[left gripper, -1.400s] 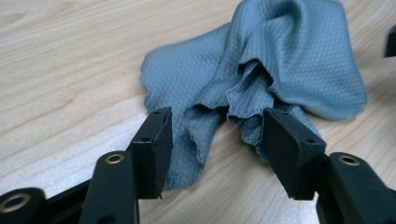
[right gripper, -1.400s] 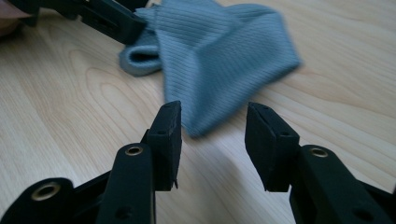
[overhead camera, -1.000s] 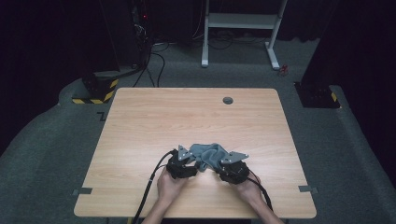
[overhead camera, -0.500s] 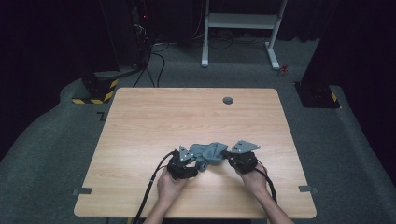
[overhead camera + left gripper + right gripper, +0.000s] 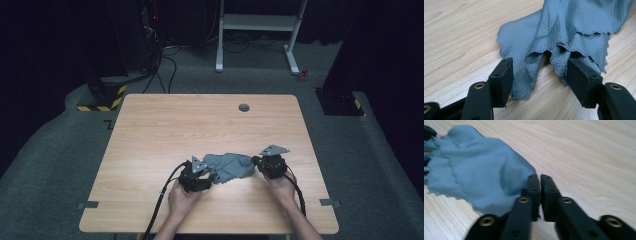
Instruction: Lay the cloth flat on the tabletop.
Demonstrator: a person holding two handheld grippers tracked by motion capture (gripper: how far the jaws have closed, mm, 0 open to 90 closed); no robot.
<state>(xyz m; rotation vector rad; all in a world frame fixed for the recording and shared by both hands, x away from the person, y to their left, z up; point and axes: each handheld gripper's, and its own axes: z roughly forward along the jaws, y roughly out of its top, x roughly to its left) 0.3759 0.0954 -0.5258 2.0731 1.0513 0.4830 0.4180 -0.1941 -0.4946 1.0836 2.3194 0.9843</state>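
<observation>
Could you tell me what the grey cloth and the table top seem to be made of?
The grey cloth looks like thin matte microfibre: fine diamond weave, wavy cut edges, soft folds. The table top looks like pale wood-grain laminate, smooth with slight sheen; solid wood can't be excluded.

The right gripper (image 5: 260,162) has swung out rightward, drawing the grey cloth (image 5: 230,166) wider.

Right gripper (image 5: 540,178) jaws pressed together, grey cloth (image 5: 476,170) beside them, wooden table (image 5: 594,152)
</observation>
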